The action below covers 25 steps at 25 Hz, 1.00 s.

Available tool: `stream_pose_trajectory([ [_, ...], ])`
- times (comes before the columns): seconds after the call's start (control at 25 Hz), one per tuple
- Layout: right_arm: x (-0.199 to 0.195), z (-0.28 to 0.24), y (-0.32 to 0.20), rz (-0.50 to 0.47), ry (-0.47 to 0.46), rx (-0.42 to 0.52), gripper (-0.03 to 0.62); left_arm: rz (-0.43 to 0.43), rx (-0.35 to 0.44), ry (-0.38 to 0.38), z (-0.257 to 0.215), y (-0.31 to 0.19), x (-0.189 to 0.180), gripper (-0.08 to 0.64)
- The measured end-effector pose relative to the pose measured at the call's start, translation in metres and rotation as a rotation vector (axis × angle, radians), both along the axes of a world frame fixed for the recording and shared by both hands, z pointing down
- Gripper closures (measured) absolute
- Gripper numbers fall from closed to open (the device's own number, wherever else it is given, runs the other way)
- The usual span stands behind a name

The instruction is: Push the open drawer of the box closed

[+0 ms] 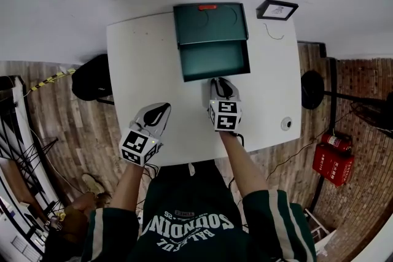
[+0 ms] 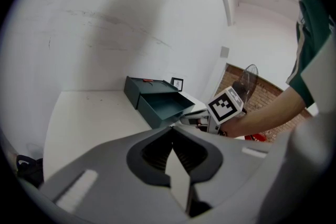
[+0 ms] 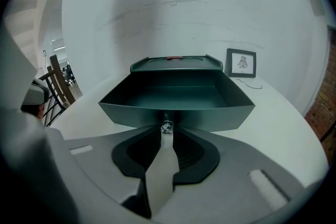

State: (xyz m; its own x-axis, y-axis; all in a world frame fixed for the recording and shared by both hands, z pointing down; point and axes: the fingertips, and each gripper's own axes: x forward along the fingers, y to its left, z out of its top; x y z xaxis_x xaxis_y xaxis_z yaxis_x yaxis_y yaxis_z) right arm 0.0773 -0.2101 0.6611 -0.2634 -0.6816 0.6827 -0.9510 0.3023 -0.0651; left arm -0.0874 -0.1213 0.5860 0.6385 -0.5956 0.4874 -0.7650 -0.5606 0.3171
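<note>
A dark teal box (image 1: 210,21) stands at the far edge of the white table (image 1: 141,70), and its drawer (image 1: 215,61) is pulled out toward me. My right gripper (image 1: 220,81) is at the drawer's front wall. In the right gripper view the jaws come together in a point at the small clear knob (image 3: 167,126) on the drawer (image 3: 176,97), right gripper (image 3: 167,135) shut with nothing between the jaws. My left gripper (image 1: 161,110) hovers over the table to the left of and nearer to me than the drawer, apart from it. The left gripper (image 2: 171,135) is shut and empty.
A small framed picture (image 1: 277,9) stands at the table's far right corner, with a thin wire beside it. A small round object (image 1: 286,124) lies near the right edge. Off the table are a black stool (image 1: 92,78), a fan (image 1: 312,89) and red extinguishers (image 1: 333,159).
</note>
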Motion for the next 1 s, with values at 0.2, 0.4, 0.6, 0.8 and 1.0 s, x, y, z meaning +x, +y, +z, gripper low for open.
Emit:
stream_pose_trajectory([
  [0.2, -0.003, -0.005, -0.003, 0.009, -0.019, 0.006, 0.520, -0.004, -0.006, 0.002, 0.002, 0.000, -0.002, 0.508],
  [0.4, -0.004, -0.008, -0.008, 0.012, -0.022, 0.003, 0.520, -0.007, -0.007, 0.001, 0.002, 0.000, -0.003, 0.508],
  [0.6, -0.006, -0.006, -0.013, 0.009, -0.021, -0.002, 0.520, -0.035, -0.011, 0.001, 0.004, -0.004, -0.013, 0.508],
  [0.8, -0.006, -0.004, -0.022, 0.019, -0.029, -0.001, 0.520, -0.043, -0.014, -0.003, 0.006, -0.006, -0.018, 0.508],
  [1.0, -0.010, -0.005, -0.033, 0.023, -0.036, 0.010, 0.520, -0.034, -0.020, -0.003, 0.009, -0.007, -0.015, 0.508],
])
